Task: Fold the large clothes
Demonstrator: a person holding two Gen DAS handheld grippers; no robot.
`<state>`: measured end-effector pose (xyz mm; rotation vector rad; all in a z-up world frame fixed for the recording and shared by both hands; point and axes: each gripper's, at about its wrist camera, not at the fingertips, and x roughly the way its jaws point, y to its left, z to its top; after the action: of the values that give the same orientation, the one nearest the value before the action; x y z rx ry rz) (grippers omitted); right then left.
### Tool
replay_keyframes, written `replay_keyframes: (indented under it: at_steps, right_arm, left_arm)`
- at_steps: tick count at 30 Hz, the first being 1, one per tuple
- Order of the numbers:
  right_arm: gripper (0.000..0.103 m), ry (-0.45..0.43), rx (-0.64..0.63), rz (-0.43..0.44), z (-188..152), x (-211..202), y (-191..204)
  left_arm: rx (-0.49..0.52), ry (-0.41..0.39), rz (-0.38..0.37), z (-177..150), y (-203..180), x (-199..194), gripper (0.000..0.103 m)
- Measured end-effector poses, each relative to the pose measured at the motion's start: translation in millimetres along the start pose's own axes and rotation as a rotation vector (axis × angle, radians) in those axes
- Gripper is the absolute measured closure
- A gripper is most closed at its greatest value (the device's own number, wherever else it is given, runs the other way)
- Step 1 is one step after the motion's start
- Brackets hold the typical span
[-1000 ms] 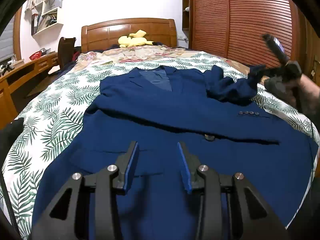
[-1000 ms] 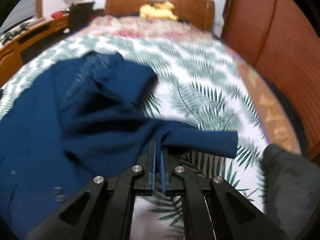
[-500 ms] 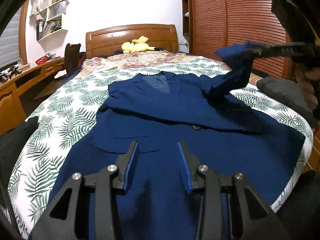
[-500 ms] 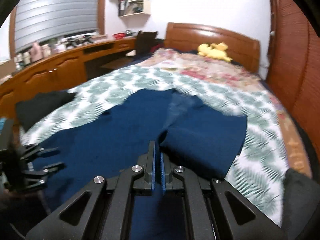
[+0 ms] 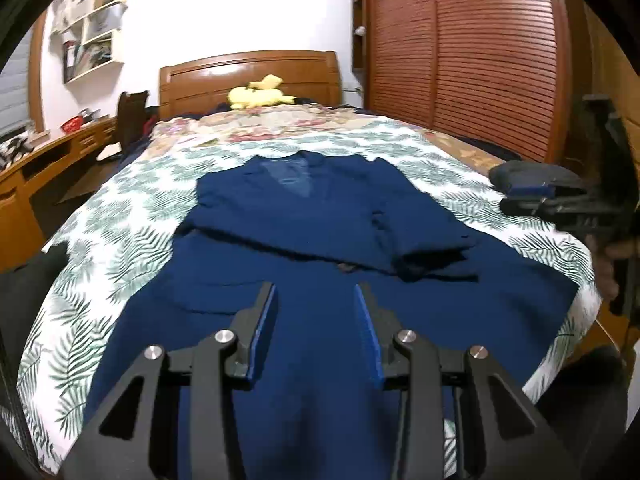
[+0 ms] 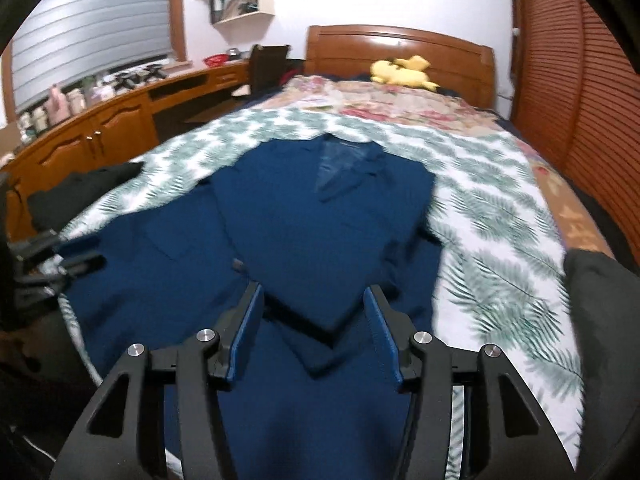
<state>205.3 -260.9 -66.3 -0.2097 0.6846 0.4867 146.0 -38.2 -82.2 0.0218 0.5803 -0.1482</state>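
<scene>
A navy blue suit jacket (image 5: 304, 216) lies face up on the bed, collar toward the headboard. Its right sleeve (image 5: 424, 240) is folded in across the chest, the cuff lying near the front button. In the right wrist view the jacket (image 6: 320, 232) fills the middle, the folded sleeve end (image 6: 320, 320) just ahead of my fingers. My left gripper (image 5: 316, 320) is open and empty above the jacket's lower hem. My right gripper (image 6: 314, 328) is open and empty over the folded sleeve; it also shows in the left wrist view (image 5: 560, 196) at the bed's right side.
The bed has a palm-leaf sheet (image 5: 120, 216) and a wooden headboard (image 5: 248, 76) with a yellow plush toy (image 5: 260, 96). Dark folded clothes lie at the right edge (image 6: 600, 288) and the left edge (image 6: 80, 188). A wooden desk (image 6: 100, 120) runs along the left; a slatted wardrobe (image 5: 480, 60) stands on the right.
My right gripper carried the sleeve up and across the jacket, laid it on the chest and opened, letting it go. My left gripper stayed open and drew back a little.
</scene>
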Motion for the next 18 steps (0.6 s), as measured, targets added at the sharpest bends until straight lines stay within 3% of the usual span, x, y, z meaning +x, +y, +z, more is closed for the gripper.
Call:
replay_keyframes:
  at_steps: [4, 11, 18]
  right_arm:
    - [0.050, 0.011, 0.071, -0.058, -24.2, 12.2, -26.4]
    - [0.050, 0.011, 0.198, -0.083, -54.4, 34.2, -53.4]
    - [0.050, -0.033, 0.174, -0.109, -66.9, 24.1, -49.9]
  left_arm:
    - [0.050, 0.019, -0.043, 11.1, -22.6, 10.3, 0.065]
    - [0.130, 0.061, -0.087, 30.4, -59.3, 40.9, 0.065]
    - [0.173, 0.137, -0.145, 45.9, -96.8, 84.3, 0.065]
